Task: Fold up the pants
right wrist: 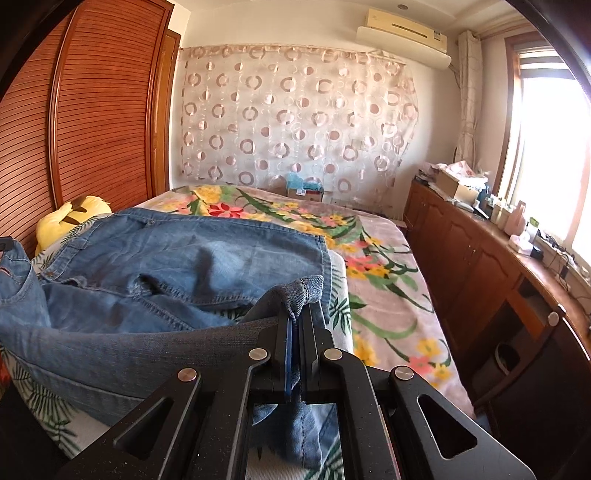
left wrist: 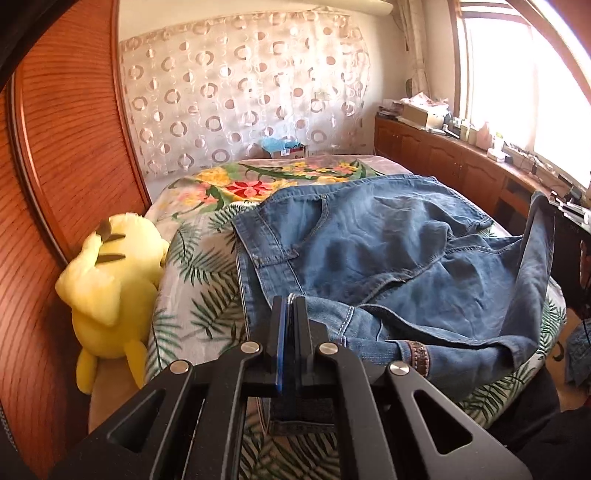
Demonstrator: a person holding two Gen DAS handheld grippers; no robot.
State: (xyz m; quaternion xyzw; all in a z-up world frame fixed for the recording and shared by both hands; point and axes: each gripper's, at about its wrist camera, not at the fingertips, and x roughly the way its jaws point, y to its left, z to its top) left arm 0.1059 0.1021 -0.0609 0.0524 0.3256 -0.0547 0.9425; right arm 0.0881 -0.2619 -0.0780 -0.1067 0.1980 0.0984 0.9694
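Two grippers are clamped on the same pair of blue jeans (left wrist: 388, 251). Seen from its own wrist camera, the left gripper (left wrist: 290, 314) has its jaws pressed together on a thin edge of denim at the near side of the bed (left wrist: 192, 266), just left of the brown leather waistband patch (left wrist: 417, 356). Over at the near right, the right gripper (right wrist: 297, 321) has its jaws pinched on a bunched fold of denim that pokes up above its fingertips, with more cloth hanging down behind them. Between the two grips the jeans lie rumpled across the near part of the bed, on a white cover printed with green leaves; one flap stands lifted at the right edge of the left view. Beyond the jeans, a floral blanket (right wrist: 369, 251) covers the far half of the bed. At the left edge of the bed a yellow plush toy (left wrist: 110, 284) leans against the slatted wooden wardrobe (right wrist: 96, 110). Past the far edge hangs a curtain with ring patterns (right wrist: 295, 114), with an air conditioner (right wrist: 402, 33) above it. Along the right side runs a wooden cabinet (right wrist: 480, 266) under a bright window (right wrist: 550, 155).
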